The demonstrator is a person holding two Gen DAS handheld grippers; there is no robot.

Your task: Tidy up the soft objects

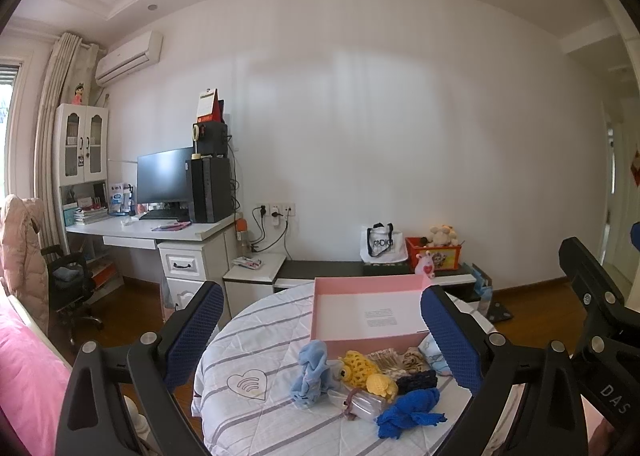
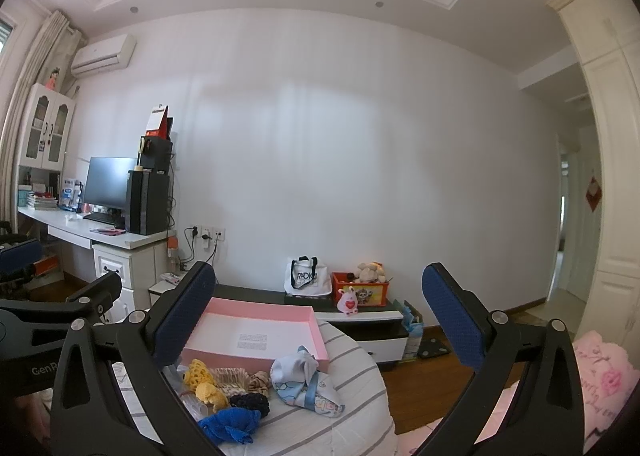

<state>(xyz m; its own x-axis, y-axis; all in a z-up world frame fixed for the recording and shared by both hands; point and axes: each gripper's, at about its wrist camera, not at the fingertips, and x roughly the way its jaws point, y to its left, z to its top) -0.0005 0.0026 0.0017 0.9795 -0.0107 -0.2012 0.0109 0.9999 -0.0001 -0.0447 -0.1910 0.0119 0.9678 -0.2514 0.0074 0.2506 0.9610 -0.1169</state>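
A round table with a striped quilted cloth (image 1: 256, 344) carries an open pink box (image 1: 368, 316) with a white inside, and nothing lies in it. In front of the box lies a heap of soft things: a light blue cloth (image 1: 310, 372), yellow crochet pieces (image 1: 360, 366), a dark scrunchie (image 1: 416, 380) and a royal blue cloth (image 1: 408, 412). A pale printed cloth bundle (image 2: 300, 376) sits to the right of the heap. My left gripper (image 1: 320, 340) hangs open above the heap, holding nothing. My right gripper (image 2: 316, 320) is open too, over the box's near right corner.
A white desk (image 1: 160, 230) with monitor and computer tower stands at the left wall. A low dark bench (image 1: 344, 268) along the far wall holds a white tote bag and an orange toy box. An office chair (image 1: 68, 280) and pink bedding (image 1: 28, 372) are at the left.
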